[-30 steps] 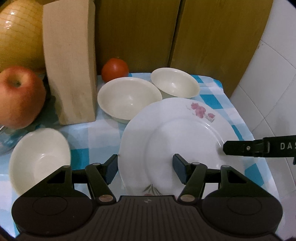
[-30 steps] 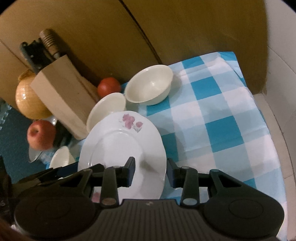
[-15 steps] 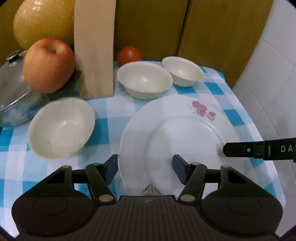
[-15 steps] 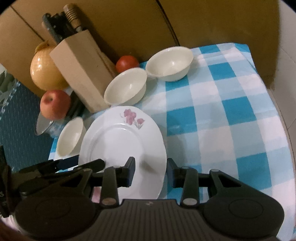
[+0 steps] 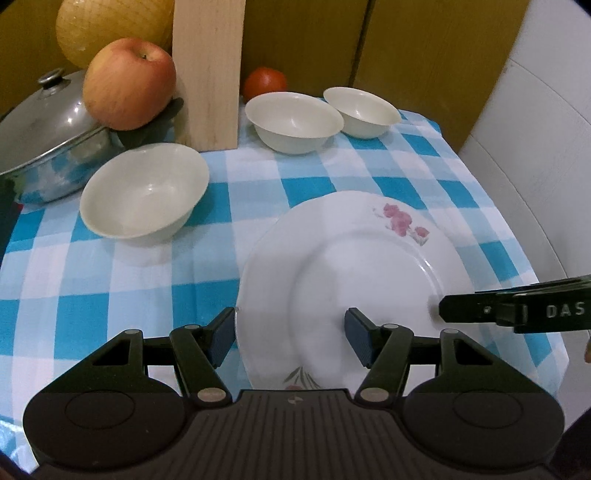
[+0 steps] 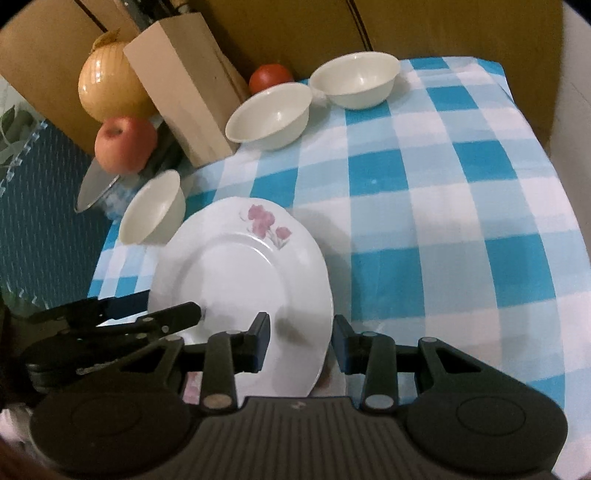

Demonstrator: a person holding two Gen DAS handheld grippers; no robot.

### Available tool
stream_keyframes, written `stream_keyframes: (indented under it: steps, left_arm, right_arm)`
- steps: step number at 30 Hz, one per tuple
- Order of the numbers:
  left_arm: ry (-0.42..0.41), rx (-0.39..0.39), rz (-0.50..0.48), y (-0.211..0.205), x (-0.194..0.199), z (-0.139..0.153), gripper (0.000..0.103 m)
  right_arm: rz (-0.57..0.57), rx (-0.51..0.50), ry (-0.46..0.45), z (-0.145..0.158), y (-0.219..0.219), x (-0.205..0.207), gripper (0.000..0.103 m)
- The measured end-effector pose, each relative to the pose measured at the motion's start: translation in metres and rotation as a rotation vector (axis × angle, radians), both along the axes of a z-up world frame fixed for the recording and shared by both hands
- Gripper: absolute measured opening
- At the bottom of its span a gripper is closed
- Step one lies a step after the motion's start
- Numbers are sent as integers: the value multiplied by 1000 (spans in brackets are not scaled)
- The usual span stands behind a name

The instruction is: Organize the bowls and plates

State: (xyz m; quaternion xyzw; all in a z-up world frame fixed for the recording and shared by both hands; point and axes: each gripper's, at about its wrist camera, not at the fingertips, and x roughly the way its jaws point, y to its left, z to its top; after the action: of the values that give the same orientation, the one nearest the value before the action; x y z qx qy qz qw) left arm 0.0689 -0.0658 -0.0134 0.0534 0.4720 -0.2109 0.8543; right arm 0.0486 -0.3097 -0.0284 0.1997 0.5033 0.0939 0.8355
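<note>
A white plate with pink flowers hangs tilted above the blue checked cloth, carried between both grippers. My left gripper is shut on its left rim: one pad sits at the edge, the other on the plate's face. My right gripper is shut on the plate at its right rim, and one of its fingers lies across that rim. Three cream bowls stand on the cloth: one near left and two at the back.
A wooden knife block, a tomato, an apple on a lidded steel pot and a yellow melon crowd the back left. A brown wall runs behind and a white wall is at the right.
Both grippers have drawn back from the knife block and far bowls, with the plate held still between them. The near left bowl and the pot have come fully into view.
</note>
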Motion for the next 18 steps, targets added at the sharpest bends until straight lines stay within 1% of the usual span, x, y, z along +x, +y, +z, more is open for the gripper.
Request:
stream_keyframes:
  steps: [3, 8, 12, 18]
  left_arm:
    - [10, -1, -3, 3, -8, -3, 70]
    - [5, 6, 3, 8, -20, -4, 70]
    - [13, 2, -5, 11, -29, -5, 71]
    - [12, 7, -19, 12, -40, -7, 71]
  right_arm:
    - [8, -26, -1, -1, 5, -9, 30]
    - [25, -29, -5, 0, 11, -18, 30]
    - [42, -84, -29, 2, 20, -29, 30]
    - [56, -127, -48, 3, 25, -42, 32]
